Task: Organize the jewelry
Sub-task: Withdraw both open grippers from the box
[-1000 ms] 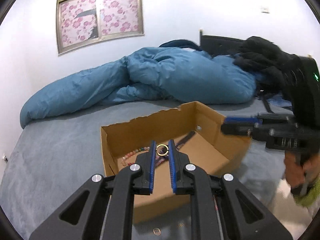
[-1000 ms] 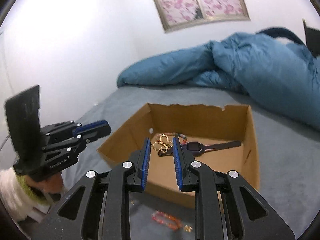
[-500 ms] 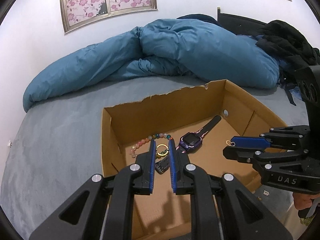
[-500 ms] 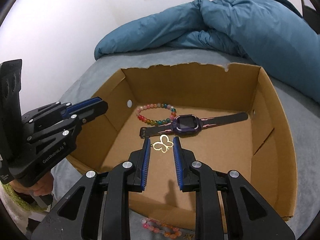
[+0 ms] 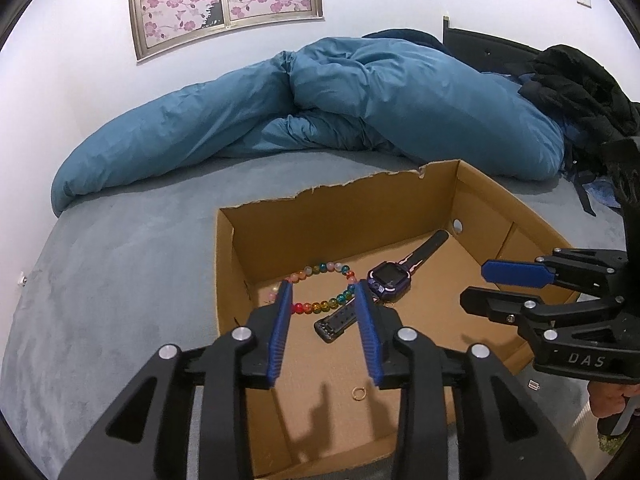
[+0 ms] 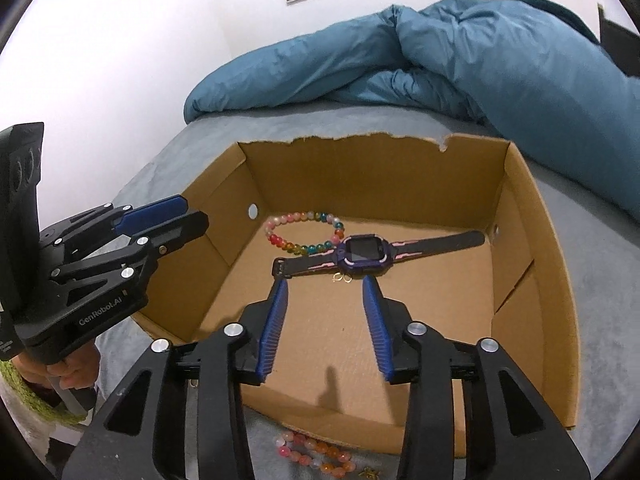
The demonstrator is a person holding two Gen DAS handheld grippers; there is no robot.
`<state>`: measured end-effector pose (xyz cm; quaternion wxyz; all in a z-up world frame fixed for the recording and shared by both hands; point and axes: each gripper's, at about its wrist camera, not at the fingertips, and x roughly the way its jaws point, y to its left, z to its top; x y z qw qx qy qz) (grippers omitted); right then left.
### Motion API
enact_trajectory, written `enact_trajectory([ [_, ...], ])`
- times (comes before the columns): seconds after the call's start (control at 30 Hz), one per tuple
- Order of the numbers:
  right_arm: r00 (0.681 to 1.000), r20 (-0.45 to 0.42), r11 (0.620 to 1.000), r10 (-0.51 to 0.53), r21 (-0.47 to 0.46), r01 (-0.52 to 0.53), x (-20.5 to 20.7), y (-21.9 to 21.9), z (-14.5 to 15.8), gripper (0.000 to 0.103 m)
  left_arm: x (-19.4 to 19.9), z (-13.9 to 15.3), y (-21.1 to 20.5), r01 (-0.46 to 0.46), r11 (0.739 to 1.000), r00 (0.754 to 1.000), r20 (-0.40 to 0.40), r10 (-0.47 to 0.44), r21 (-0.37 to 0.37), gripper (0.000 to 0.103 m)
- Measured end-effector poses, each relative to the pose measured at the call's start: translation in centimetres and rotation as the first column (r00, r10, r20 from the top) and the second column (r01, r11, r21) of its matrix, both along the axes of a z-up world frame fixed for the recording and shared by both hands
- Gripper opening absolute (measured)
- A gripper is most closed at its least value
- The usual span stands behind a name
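Inside cardboard box [image 6: 516,200] on bed [image 5: 120,264]: gold ring [image 5: 358,393] now lying near front wall, butterfly charm [image 6: 341,278] beside watch [image 6: 362,254]; both released. Left gripper [image 5: 324,300], right gripper [image 6: 325,290] jaws spreading, holding nothing.

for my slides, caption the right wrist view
Right gripper opening, empty, above cardboard box holding beaded bracelet and purple watch.

box [image 6: 516,216] floor bare near its front wall; watch [image 6: 362,250], bead bracelet [image 6: 304,232] crowd the back.
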<state>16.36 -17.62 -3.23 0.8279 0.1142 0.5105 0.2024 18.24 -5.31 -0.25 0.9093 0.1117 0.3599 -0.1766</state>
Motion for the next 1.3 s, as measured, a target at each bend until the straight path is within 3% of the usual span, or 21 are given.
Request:
enact_trajectory([
  [0.27,0.998,0.062,1.0,-0.009,0.007,0.008,-0.7,-0.5,1.9,0.051,-1.0,1.3,0.6,-0.009,1.0,1.0,0.03,0.009,-0.027,0.038],
  [0.67,0.991,0.133,0.998,-0.015,0.063,0.007,-1.8,-1.5,4.0,0.055,-3.3,3.0,1.7,-0.013,0.999,0.998,0.055,0.016,-0.052,0.046],
  [0.9,0.986,0.167,0.997,-0.005,0.076,-0.008,-2.7,-1.5,4.9,0.062,-4.6,3.5,2.5,-0.019,0.997,0.999,0.048,0.023,-0.075,0.048],
  [1.3,0.98,0.196,0.995,0.017,0.092,-0.035,-3.3,-1.1,5.8,0.062,-6.5,3.6,3.9,-0.037,0.997,0.997,0.058,0.041,-0.074,0.048],
])
